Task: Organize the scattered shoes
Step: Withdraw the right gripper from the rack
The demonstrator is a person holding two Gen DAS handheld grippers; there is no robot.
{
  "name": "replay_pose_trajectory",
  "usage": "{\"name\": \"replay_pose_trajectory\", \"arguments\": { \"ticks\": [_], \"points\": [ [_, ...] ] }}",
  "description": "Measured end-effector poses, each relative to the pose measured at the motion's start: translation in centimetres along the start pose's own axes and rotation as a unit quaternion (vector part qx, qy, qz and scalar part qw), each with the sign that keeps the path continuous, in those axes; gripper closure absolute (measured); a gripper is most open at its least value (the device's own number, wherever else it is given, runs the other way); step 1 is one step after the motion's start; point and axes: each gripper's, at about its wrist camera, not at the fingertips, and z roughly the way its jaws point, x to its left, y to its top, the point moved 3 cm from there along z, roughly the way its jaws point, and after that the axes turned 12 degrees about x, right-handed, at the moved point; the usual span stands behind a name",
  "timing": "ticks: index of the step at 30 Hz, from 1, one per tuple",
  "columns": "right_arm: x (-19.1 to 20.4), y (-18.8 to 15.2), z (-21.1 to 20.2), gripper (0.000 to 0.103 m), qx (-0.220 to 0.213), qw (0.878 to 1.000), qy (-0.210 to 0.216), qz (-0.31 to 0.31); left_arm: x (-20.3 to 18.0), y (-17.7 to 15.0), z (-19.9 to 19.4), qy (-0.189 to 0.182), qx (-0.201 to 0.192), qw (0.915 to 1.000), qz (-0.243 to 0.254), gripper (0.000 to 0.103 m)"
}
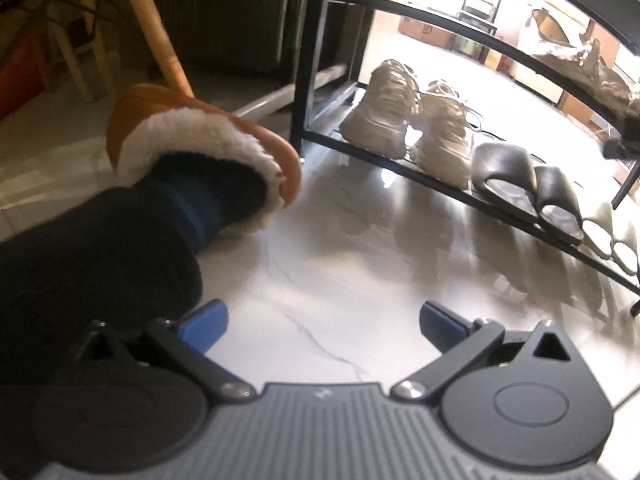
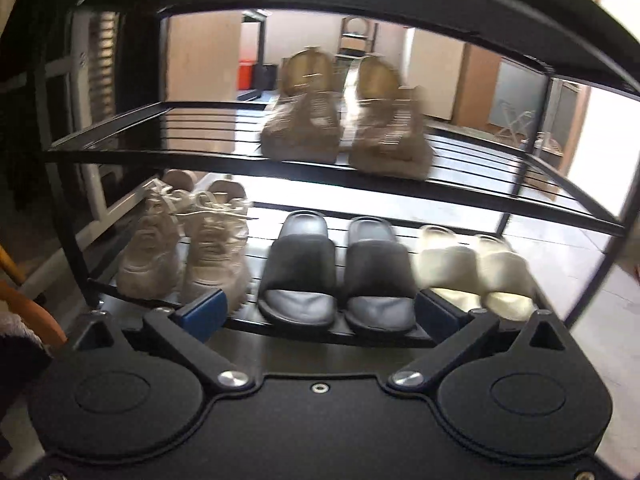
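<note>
Left wrist: my left tongs [image 1: 323,326] released, nothing between them, over marble floor [image 1: 320,280]; shoe rack [image 1: 400,160] ahead-right.

Right wrist: my right tongs [image 2: 320,312] spread wide, empty. Bottom shelf holds white sneakers [image 2: 184,248], black slides [image 2: 336,276], cream slides [image 2: 472,272]; beige sneakers [image 2: 344,128] on the shelf above.

The open left gripper [image 1: 324,322] hangs over glossy white marble floor [image 1: 320,264]. A foot's orange fleece-lined slipper [image 1: 200,140] stands beside the black metal shoe rack's [image 1: 304,80] corner post.
</note>
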Motion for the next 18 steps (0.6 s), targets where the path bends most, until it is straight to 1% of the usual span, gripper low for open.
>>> {"name": "replay_pose_trajectory", "arguments": {
  "ticks": [3, 4, 6, 9, 12, 15, 18],
  "points": [
    [-2.0, -0.7, -0.9, 0.001, -0.001, 1.0, -0.005, 0.016, -1.8, -0.4, -1.1, 0.009, -0.012, 0.9996, 0.022, 0.001],
    [-3.3, -1.1, -1.6, 0.001, -0.004, 1.0, -0.007, 0.026, -2.4, -0.5, -1.4, 0.013, -0.016, 0.9993, 0.031, 0.001],
    [-4.4, -1.5, -2.4, 0.001, -0.008, 0.999, -0.007, 0.036, -3.3, -0.7, -1.8, 0.013, -0.017, 0.999, 0.04, 0.001],
    [-5.7, -2.3, -3.4, 0.001, -0.015, 0.999, -0.006, 0.044, -4.4, -0.9, -2.3, -0.001, -0.01, 0.9991, 0.042, 0.001],
    [-6.6, -2.9, -4.1, 0.001, -0.021, 0.999, -0.007, 0.042, -5.7, -1.3, -2.9, -0.034, -0.007, 0.9979, 0.055, 0.001],
    [-7.6, -3.4, -4.7, 0.001, -0.024, 0.999, -0.005, 0.047, -6.8, -2.1, -4.4, -0.026, -0.061, 0.9946, 0.08, 0.001],
    [-8.5, -3.9, -5.1, 0.001, -0.022, 0.998, -0.002, 0.058, -7.7, -2.4, -5.6, -0.02, -0.091, 0.9911, 0.095, 0.001]
  ]
}}
